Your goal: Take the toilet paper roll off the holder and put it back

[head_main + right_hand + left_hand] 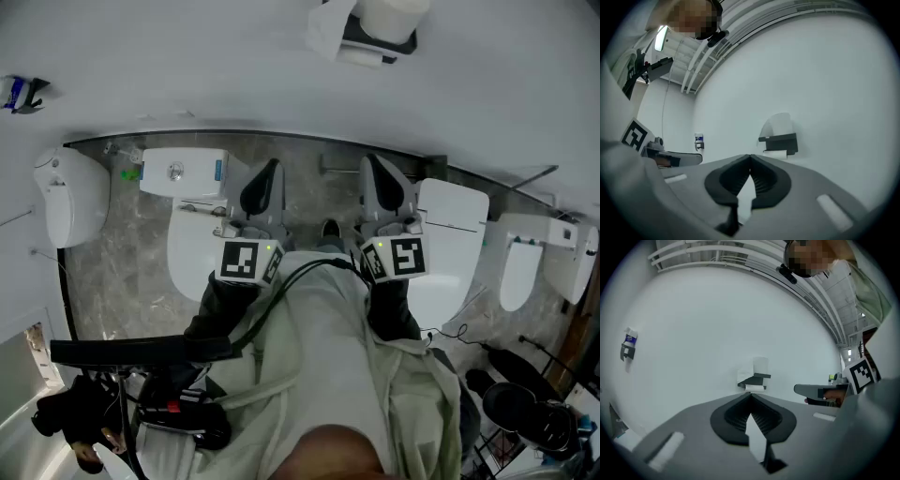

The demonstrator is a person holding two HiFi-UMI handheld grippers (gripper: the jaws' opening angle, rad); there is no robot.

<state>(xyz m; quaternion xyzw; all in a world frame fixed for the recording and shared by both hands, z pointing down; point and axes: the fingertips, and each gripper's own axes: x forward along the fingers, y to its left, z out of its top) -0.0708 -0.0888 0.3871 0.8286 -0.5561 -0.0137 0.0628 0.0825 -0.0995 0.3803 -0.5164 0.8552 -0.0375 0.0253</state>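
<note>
A dark wall-mounted holder [367, 37] sits high on the white wall. A white roll [394, 14] stands on top of it, and a toilet paper roll [360, 56] hangs under its shelf. Both gripper views show the holder [757, 377] [780, 139] straight ahead at a distance, with the hanging roll [755, 387] [776, 153] beneath it. My left gripper [265, 175] [751, 394] is shut with nothing between its jaws. Beside it, the right gripper [379, 171] [750, 156] is also shut and empty. Both point at the wall, well short of the holder.
Below me on the marble floor are a white toilet [192, 246] with its tank [182, 172], another toilet [452, 251], and further white fixtures at the left [70, 199] and right [521, 272]. A small blue-labelled item [19, 94] hangs on the wall at the left.
</note>
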